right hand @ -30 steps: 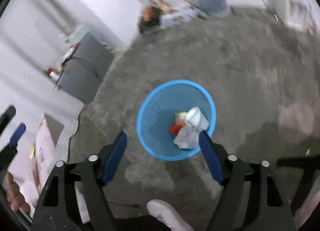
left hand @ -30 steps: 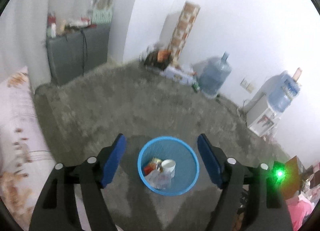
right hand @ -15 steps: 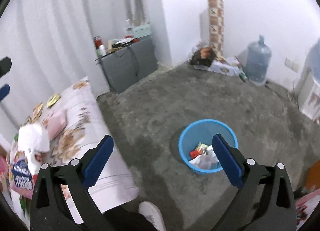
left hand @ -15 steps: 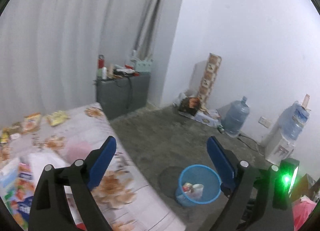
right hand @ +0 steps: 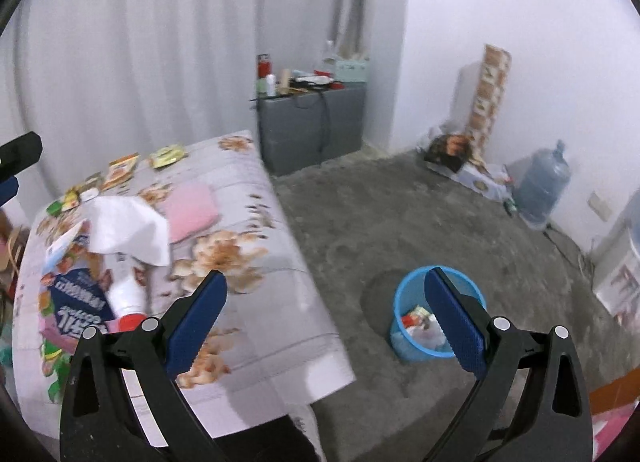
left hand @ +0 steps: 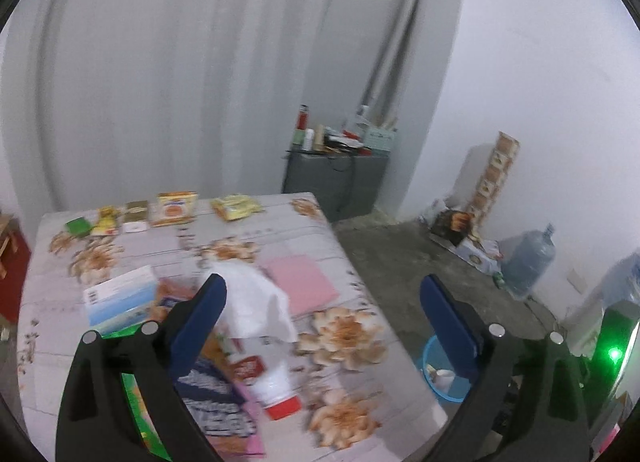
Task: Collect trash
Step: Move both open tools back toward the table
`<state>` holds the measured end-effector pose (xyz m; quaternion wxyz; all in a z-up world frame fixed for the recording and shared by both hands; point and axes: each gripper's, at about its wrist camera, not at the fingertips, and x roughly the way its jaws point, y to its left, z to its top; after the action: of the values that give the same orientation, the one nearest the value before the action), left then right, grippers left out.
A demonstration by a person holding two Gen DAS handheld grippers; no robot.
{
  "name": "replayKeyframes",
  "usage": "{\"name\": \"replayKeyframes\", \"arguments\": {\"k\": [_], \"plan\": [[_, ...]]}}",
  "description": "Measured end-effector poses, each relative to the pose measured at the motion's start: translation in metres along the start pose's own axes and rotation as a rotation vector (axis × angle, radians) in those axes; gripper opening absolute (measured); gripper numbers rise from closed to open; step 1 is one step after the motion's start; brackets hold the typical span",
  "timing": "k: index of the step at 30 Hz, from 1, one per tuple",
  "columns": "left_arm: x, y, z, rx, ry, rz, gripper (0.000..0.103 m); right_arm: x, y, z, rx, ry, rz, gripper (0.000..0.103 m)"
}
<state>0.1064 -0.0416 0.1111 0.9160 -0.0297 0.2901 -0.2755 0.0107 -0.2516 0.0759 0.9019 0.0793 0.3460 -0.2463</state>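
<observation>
You're standing in a plain white room: pale curtains (left hand: pixel 180 74) hanging across the back wall, rough grey concrete floor (right hand: pixel 420 222) stretching out, a grey cabinet (right hand: pixel 310 122) sitting cluttered in the corner, a water jug (right hand: pixel 544 186) resting against the right wall.

Blue bin (left hand: pixel 436 376) partly hidden behind the table edge (left hand: pixel 400 346) — far packets (left hand: pixel 176 208) blurred, unreadable.

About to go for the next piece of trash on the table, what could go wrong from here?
The white tissue overlaps other wrappers, so the left tool might drag several together. The red-capped tube lies near the table edge and could roll off. The blue bin sits low on the floor, so drops may miss.
</observation>
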Motion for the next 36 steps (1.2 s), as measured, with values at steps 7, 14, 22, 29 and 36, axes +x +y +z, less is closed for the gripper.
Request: {"name": "replayKeyframes", "arguments": {"k": [7,14,22,29,36], "plan": [[-0.021,0.047,-0.003,-0.043,-0.034,0.077,0.097,-0.010,0.043,0.011,-0.051,-0.018,0.069,0.095],[-0.020,0.062,-0.015,-0.081,0.012,0.086,0.097,-0.006,0.063,0.012,-0.038,-0.031,0.146,0.095],[-0.012,0.032,-0.027,0.095,0.018,0.129,0.097,0.011,0.043,0.024,0.087,-0.011,0.248,0.095],[0.004,0.040,-0.023,0.063,0.037,0.189,0.097,0.034,0.037,0.039,0.117,0.033,0.332,0.095],[0.035,0.043,-0.018,-0.048,0.078,0.206,0.097,0.067,0.034,0.038,0.171,0.100,0.493,0.091]]}}
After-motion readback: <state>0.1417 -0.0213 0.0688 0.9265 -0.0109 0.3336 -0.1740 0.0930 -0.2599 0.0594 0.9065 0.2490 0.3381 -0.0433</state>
